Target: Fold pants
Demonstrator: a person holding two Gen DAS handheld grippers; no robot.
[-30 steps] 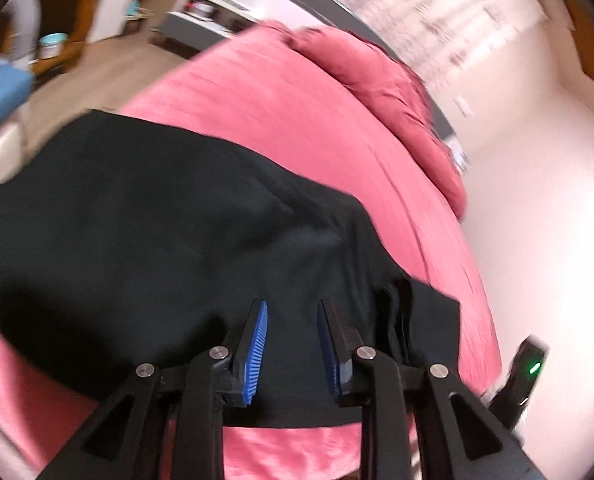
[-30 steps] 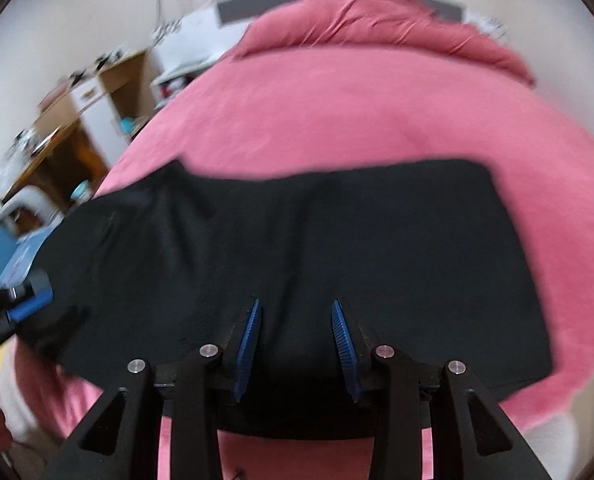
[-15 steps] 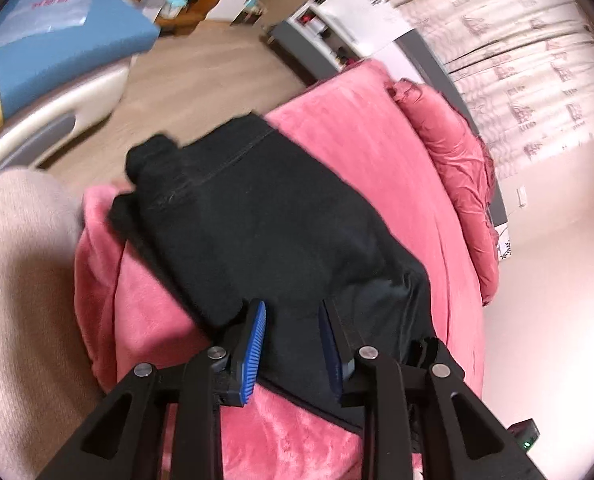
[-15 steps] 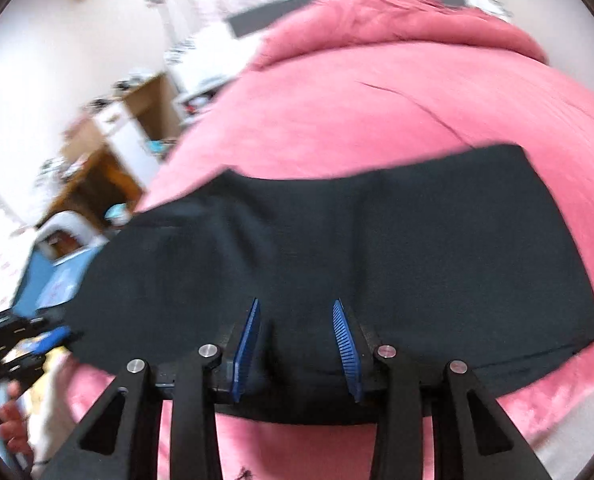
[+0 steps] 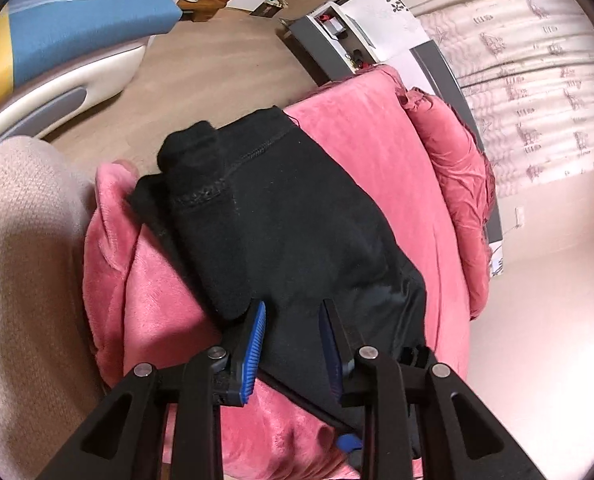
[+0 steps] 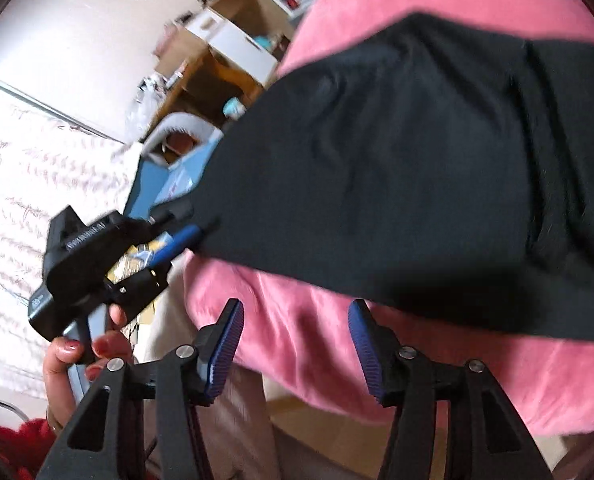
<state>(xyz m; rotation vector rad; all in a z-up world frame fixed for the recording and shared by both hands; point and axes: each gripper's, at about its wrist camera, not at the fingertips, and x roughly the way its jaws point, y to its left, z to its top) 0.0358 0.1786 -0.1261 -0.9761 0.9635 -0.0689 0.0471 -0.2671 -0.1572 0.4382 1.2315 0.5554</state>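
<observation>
Black pants [image 5: 297,216] lie folded on a pink bed cover [image 5: 377,152], with a bunched end hanging over the bed's corner. My left gripper [image 5: 293,312] is open, its blue pads just above the near edge of the pants. In the right wrist view the pants [image 6: 417,152] spread across the pink cover [image 6: 297,328]. My right gripper [image 6: 297,312] is open and empty over the cover's edge, just short of the pants. The left gripper [image 6: 193,232] shows there at the pants' left corner.
A pink pillow [image 5: 457,160] lies at the head of the bed. A blue and white chair [image 5: 69,28] stands on the wooden floor [image 5: 217,68] to the left. A wooden desk [image 6: 201,76] and white boxes stand beyond the bed. A beige trouser leg [image 5: 21,280] is close.
Both grippers have pulled back toward the bed's edge. The right gripper has opened wider and swung left, off the pants. The left gripper stays open at the pants' corner.
</observation>
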